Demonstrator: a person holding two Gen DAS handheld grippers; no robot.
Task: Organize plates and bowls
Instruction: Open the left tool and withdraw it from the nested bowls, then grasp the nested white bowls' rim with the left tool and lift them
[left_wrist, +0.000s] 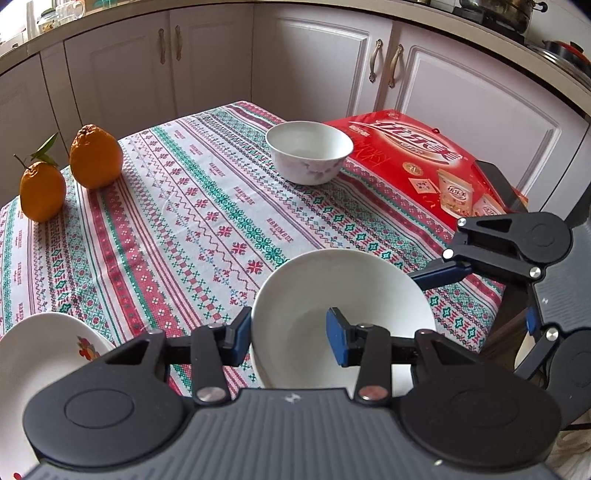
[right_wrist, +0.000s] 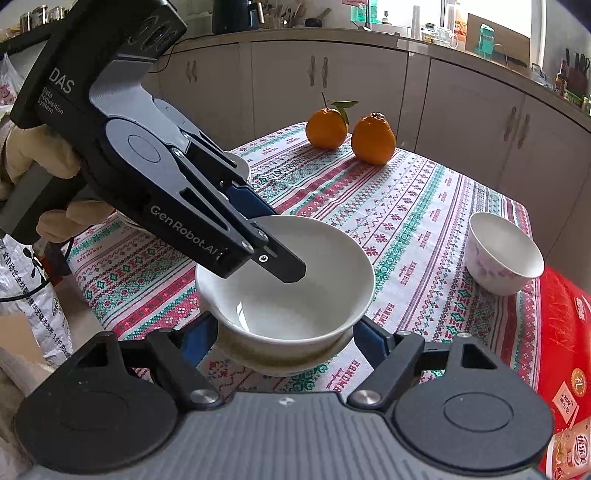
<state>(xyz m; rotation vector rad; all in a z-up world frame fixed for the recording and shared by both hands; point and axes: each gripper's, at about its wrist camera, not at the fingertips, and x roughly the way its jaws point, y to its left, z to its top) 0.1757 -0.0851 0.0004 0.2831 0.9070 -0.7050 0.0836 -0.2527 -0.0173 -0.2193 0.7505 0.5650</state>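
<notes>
My left gripper (left_wrist: 288, 339) is shut on the near wall of a plain white bowl (left_wrist: 343, 295), one pad inside and one outside the rim. In the right wrist view the same gripper (right_wrist: 284, 243) reaches down into that bowl (right_wrist: 280, 295). Under it sits a second, lower bowl (right_wrist: 280, 358) resting on the tablecloth. My right gripper (right_wrist: 286, 332) has its blue pads against the two sides of this lower bowl. A small floral bowl (left_wrist: 308, 151) (right_wrist: 502, 254) stands apart near the red box. A flower-printed plate (left_wrist: 40, 369) lies at the near left.
Two oranges (left_wrist: 96, 157) (right_wrist: 373, 138) stand at the table's far corner. A red gift box (left_wrist: 424, 166) (right_wrist: 561, 332) overhangs the cloth beside the floral bowl. White kitchen cabinets (left_wrist: 314, 66) close in behind the table. A gloved hand (right_wrist: 37, 155) holds the left gripper.
</notes>
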